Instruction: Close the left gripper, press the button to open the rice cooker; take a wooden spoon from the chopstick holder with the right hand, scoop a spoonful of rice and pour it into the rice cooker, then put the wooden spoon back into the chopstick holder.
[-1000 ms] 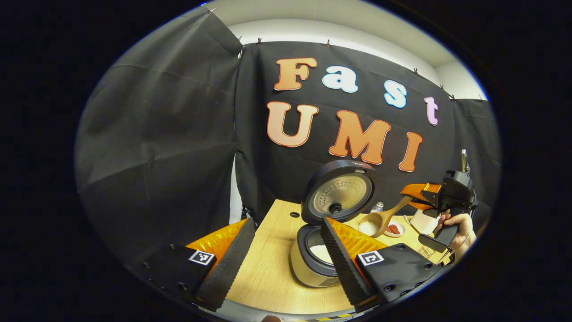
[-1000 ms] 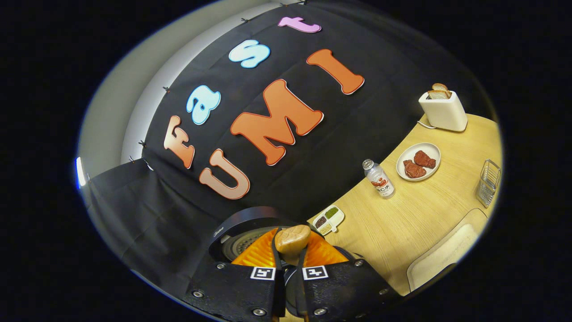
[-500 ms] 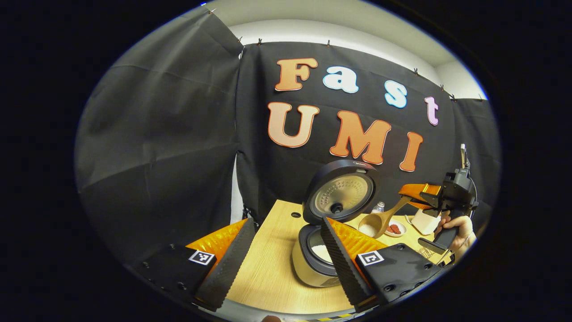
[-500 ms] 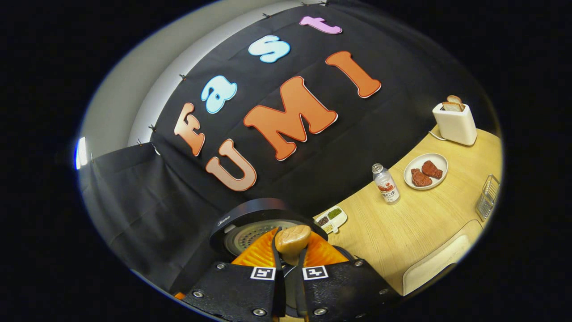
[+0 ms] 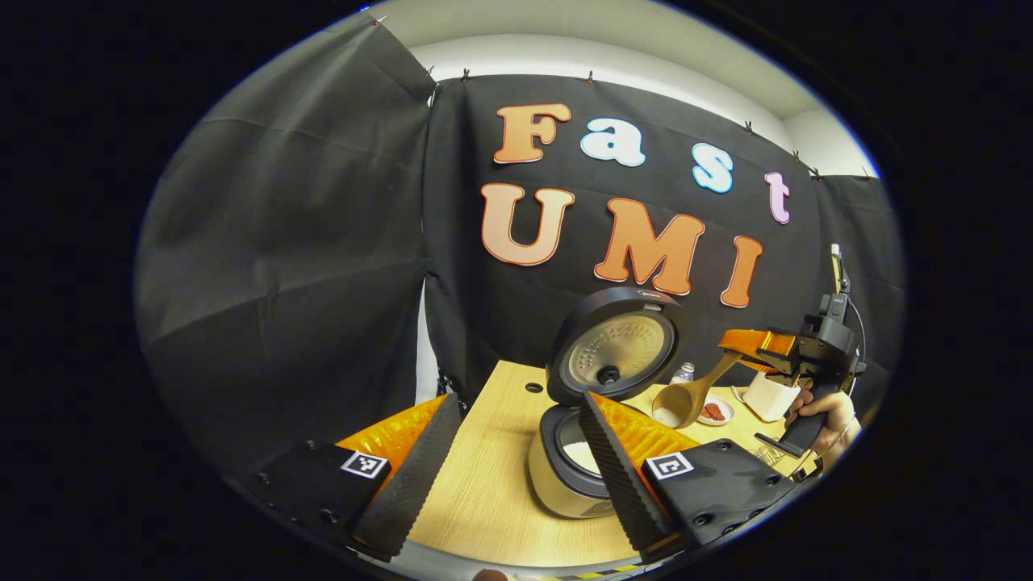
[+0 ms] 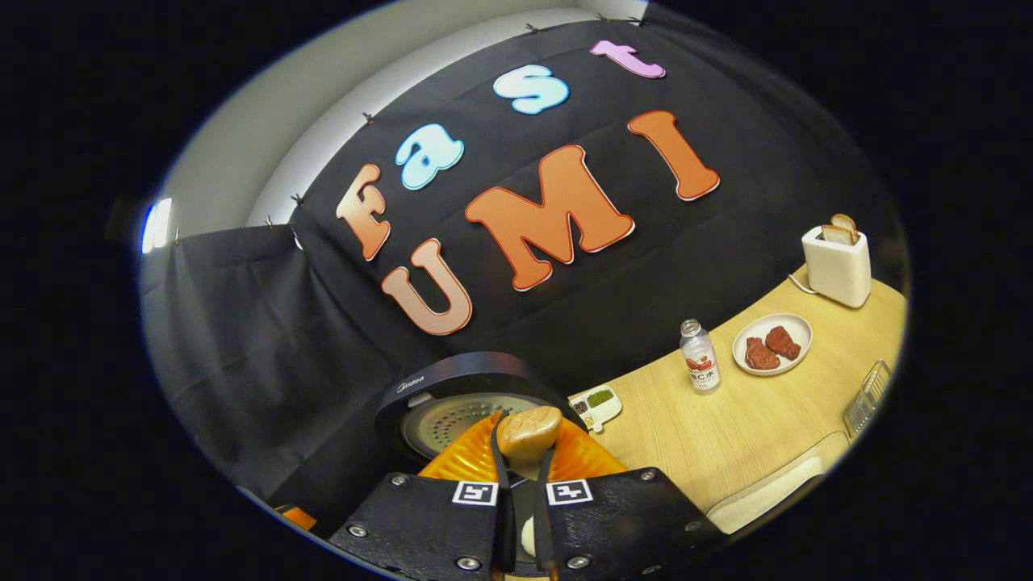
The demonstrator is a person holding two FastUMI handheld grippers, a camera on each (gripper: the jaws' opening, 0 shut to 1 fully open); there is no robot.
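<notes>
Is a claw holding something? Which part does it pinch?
Yes. The right claw pinches the wooden spoon by its handle. The left claw is open, holding nothing.

A light wooden desk [image 6: 726, 436] is seen in the right gripper view, and a clear bottle [image 6: 699, 356] with a red label stands upright on it near the wall. Just right of the bottle a white plate [image 6: 772, 344] with two reddish-brown pieces is set. Beyond the plate, a white toaster [image 6: 838, 265] holding bread slices is placed. Left of the bottle, a small divided dish [image 6: 595, 406] of grains is laid.
</notes>
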